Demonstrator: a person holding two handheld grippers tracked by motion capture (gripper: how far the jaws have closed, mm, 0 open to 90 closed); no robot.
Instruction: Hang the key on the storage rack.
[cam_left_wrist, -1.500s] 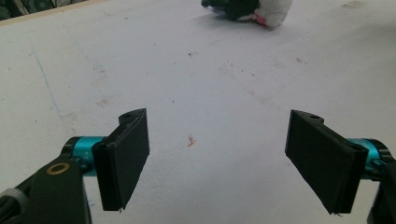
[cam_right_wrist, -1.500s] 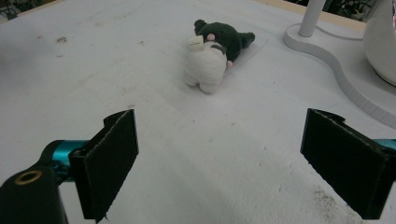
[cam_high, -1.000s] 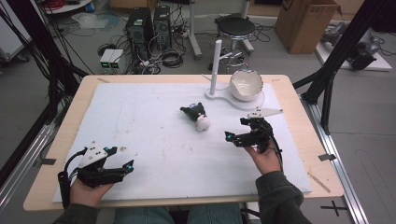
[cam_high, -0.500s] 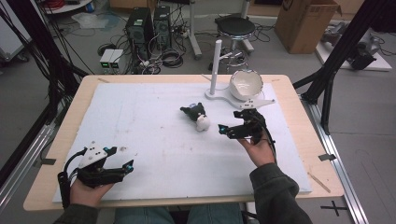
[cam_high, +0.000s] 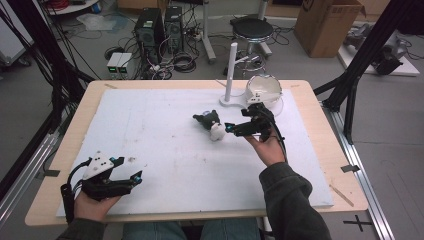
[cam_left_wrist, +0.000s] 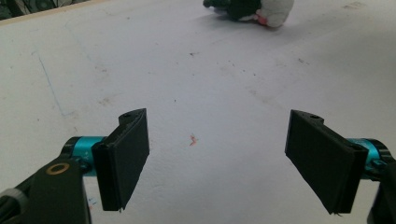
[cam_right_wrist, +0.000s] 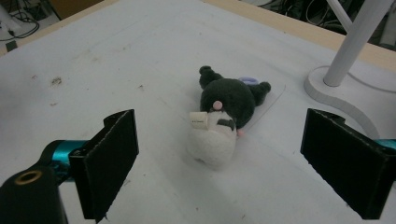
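A small black and white plush toy (cam_high: 211, 124) lies on the white foam mat (cam_high: 165, 150) near the table's middle. In the right gripper view the plush toy (cam_right_wrist: 223, 119) lies just ahead of the jaws, between their lines. My right gripper (cam_high: 230, 127) is open, its tips right beside the toy's white end, nothing held. My left gripper (cam_high: 136, 176) rests at the front left of the mat, open and empty. In the left gripper view the plush toy (cam_left_wrist: 254, 8) shows far off at the top edge.
A white stand with an upright pole (cam_high: 231, 75) and a white bowl (cam_high: 265, 90) sit at the back right of the mat, just behind the right gripper. Wooden table edge (cam_high: 45, 210) frames the mat. Computers, a stool and a cardboard box are on the floor beyond.
My right gripper has moved left and forward toward the plush toy, from about a hand's width away to right beside it. The left gripper has stayed put.
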